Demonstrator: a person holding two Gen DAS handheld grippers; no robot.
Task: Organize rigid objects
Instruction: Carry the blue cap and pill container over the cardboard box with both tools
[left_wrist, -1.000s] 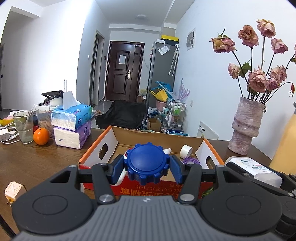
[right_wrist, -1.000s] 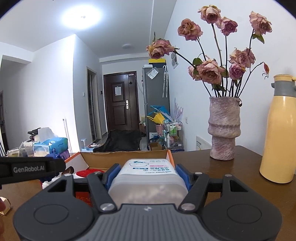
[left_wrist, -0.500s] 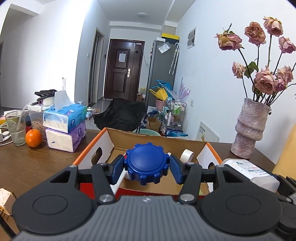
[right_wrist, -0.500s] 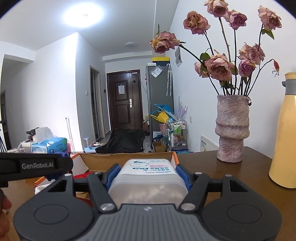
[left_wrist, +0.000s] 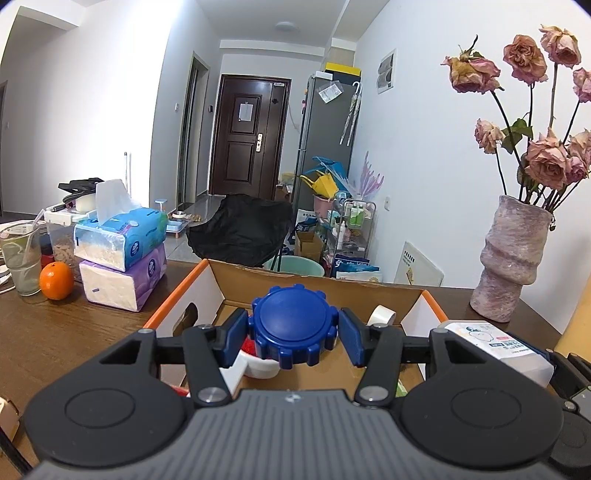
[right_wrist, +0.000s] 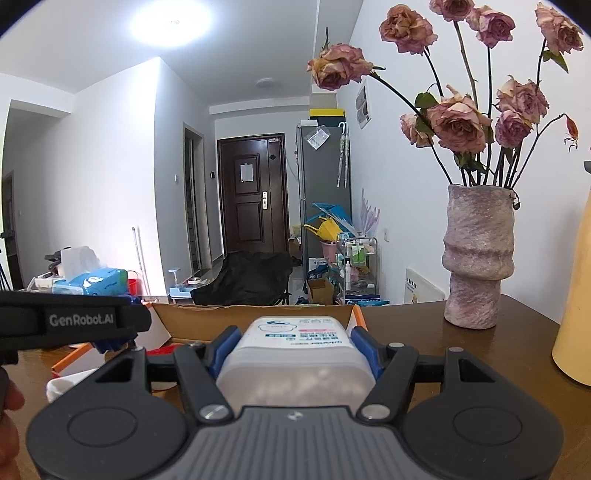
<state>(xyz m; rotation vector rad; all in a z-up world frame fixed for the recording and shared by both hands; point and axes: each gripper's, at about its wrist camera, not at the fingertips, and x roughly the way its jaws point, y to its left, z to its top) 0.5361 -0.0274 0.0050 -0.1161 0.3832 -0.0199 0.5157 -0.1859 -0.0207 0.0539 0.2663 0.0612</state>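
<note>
Left wrist view: we see the left gripper with its blue pads clamped on the ribbed blue cap, one pad on each side. Below the cap only a bit of white body shows; the rest is hidden behind the gripper housing, so we cannot tell what the whole object is. It hangs over the open cardboard box, above the box's near part. Inside the box we make out a roll of tape against the far right corner and something red beside the white body, mostly covered. The box's near wall is hidden by the gripper. At the right edge the white tub sits in the other gripper, cut off by the frame. On the table to the left, a stack of tissue packs, an orange and a glass stand well apart from the box, with bare wood between. A vase of dried roses stands right of the box, near its far corner.

Right wrist view: the right gripper has its pads pressed on both sides of the white tub; its label is too small for us to read. The tub is held just outside the box's orange right rim. The left gripper's black arm crosses the left side and hides the box interior there. Part of a hand shows at the left edge. The vase stands clear to the right; a yellow bottle is cut off at the frame edge.
</note>
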